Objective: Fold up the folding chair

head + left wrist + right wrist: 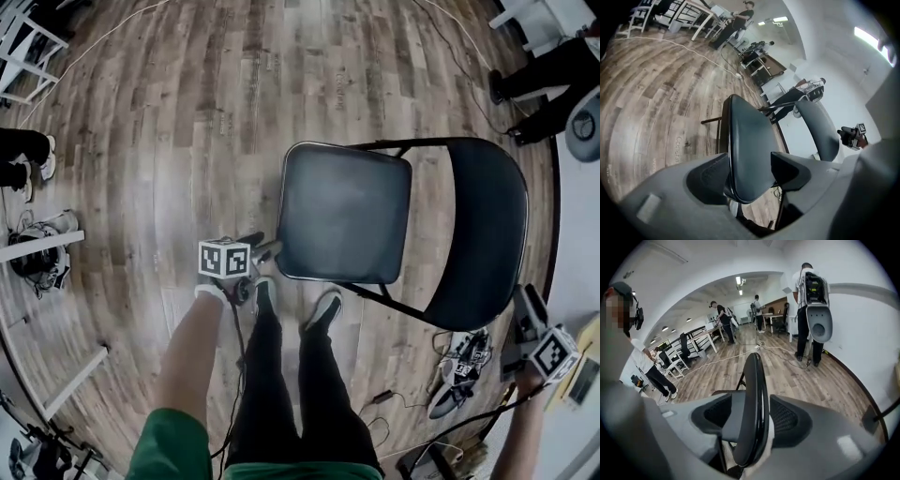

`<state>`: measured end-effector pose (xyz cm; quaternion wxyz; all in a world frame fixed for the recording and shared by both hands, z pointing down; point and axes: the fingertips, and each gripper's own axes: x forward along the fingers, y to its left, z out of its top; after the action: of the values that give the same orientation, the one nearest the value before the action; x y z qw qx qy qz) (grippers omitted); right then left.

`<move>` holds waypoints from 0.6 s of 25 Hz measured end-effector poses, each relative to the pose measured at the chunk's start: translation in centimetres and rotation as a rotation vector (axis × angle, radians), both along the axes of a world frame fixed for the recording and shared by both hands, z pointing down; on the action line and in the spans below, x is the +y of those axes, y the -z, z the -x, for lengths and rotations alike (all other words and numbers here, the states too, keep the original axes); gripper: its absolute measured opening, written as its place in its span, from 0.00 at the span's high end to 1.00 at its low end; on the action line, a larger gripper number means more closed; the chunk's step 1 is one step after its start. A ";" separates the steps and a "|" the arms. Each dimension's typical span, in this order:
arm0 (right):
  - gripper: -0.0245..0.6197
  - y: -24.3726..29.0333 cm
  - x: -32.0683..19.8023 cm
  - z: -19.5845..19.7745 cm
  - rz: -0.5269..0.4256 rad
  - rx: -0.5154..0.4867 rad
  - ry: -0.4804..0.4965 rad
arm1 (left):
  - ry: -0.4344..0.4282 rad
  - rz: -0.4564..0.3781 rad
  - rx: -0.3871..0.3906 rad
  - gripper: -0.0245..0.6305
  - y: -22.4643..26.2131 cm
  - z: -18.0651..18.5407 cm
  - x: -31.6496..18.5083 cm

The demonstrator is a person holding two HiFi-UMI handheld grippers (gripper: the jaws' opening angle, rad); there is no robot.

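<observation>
**Item:** folding chair [375, 225], black, metal-framed. It is standing fully unfolded on the wood floor [187, 112], directly ahead of the wearer's shoes [323, 309]. Folding is not yet under way.

**Left gripper** [750, 165]: the jaws are standing wide and straddling the front edge of the padded seat [344, 213]. One pad is sitting close to the edge while the other is leaving a clear gap, so nothing is being gripped.

**Right gripper** [751, 412]: the jaws are likewise standing wide, bracketing the edge of the backrest [487, 225], which is showing edge-on between them. They are not clamping it.

**Hazards, as judged:**
- Both jaw pairs are lining up on rounded, smooth upholstery, so a shallow bite is likely to slip off once the seat is swinging upward.
- Raising the seat while the backrest is going unsteadied is risking a tip or a skid on the smooth boards.
- The shoes are standing close to the front legs and folding frame, inviting a knock or a pinch.
- Loose cables [384, 398] are lying beside the feet and could snag a step.
</observation>
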<state>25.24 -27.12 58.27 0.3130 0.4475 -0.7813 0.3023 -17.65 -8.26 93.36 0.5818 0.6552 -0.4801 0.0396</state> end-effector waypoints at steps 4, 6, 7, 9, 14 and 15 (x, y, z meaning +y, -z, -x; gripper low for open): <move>0.50 -2.8 -0.3 1.2 0.131 0.027 0.051 | -0.021 0.051 0.103 0.44 -4.4 -0.5 0.2; 0.48 -3.9 -0.7 0.9 0.172 0.058 0.043 | -0.033 0.074 0.136 0.42 -6.1 -0.6 0.6; 0.47 -4.4 -0.9 0.6 0.187 0.070 0.027 | -0.037 0.083 0.149 0.41 -6.9 -0.5 0.8; 0.46 -5.6 -1.2 0.0 0.208 0.078 -0.011 | -0.029 0.089 0.183 0.39 -8.0 -0.4 0.4; 0.45 -8.0 -1.6 -1.9 0.229 0.106 -0.077 | -0.043 0.090 0.288 0.36 -9.6 -3.4 -0.9; 0.45 -8.4 -1.4 -2.0 0.240 0.085 -0.091 | -0.054 0.097 0.308 0.36 -9.9 -4.0 -0.8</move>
<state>27.24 -28.55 66.69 0.3830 0.4540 -0.7045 0.3884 -13.61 -9.04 103.28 0.6781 0.6374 -0.3652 -0.0227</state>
